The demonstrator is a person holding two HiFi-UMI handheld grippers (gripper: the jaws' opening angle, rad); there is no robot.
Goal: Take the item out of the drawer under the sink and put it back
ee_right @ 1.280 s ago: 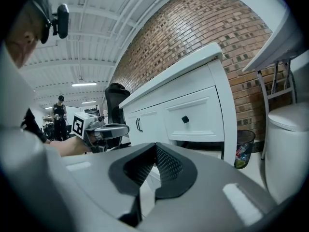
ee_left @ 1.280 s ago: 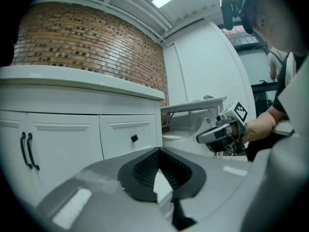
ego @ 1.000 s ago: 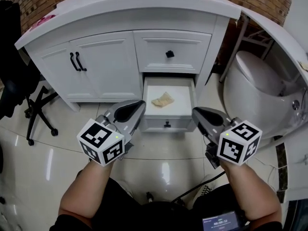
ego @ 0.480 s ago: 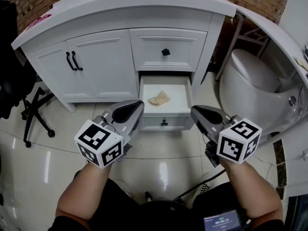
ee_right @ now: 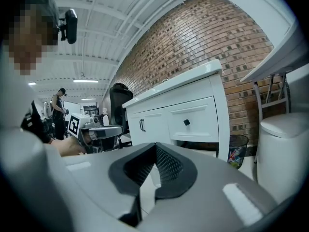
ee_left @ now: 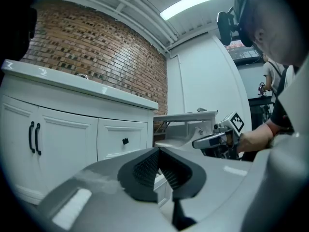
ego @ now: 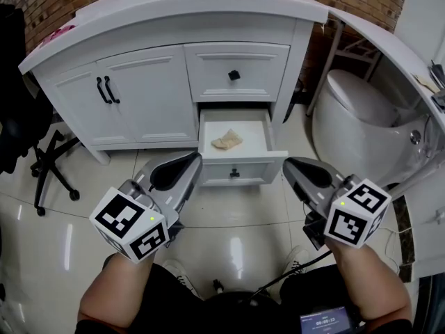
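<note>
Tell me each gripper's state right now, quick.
left gripper: shut, nothing held.
right gripper: shut, nothing held.

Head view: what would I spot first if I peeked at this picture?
The two grippers with black-and-white square markers jump out: the left gripper at lower left and the right gripper at lower right, both with jaws together and empty. Between them, the bottom drawer of the white cabinet stands open, with a crumpled beige item lying inside.
</note>
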